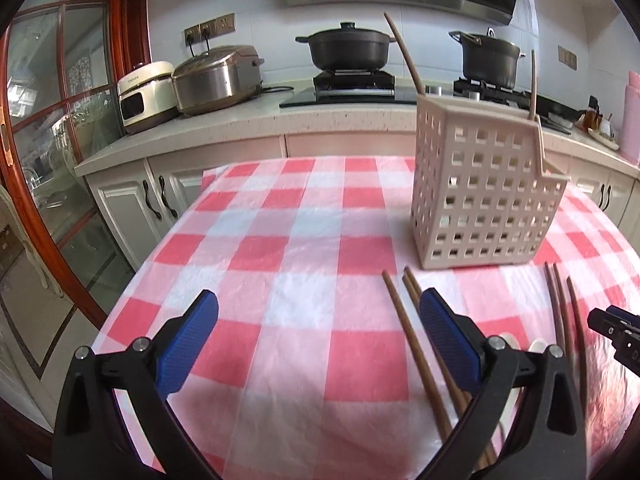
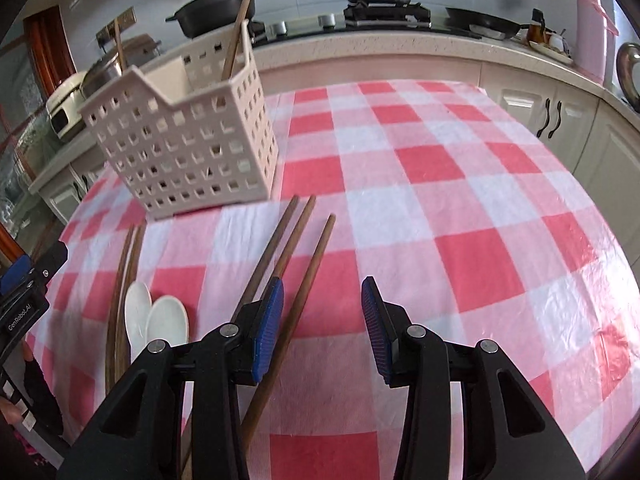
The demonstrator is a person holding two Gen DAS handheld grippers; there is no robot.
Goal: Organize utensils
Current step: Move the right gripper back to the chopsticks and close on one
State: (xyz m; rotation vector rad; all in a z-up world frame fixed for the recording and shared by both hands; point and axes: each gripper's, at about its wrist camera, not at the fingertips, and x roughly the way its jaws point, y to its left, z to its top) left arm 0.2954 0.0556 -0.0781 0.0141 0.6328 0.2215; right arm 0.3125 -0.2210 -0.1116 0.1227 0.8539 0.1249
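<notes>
Left gripper [image 1: 318, 336] hanging wide apart over the cloth [image 1: 280, 240], gripping nothing. Right gripper [image 2: 322, 320] also spread, one chopstick [image 2: 298, 312] lying between its fingers. Caddy [image 2: 184, 136] standing upright beyond, holding two chopsticks. Spoons [image 2: 156, 320] lying left.

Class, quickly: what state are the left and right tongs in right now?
Left tongs: open, holding nothing.
Right tongs: open, holding nothing.
</notes>
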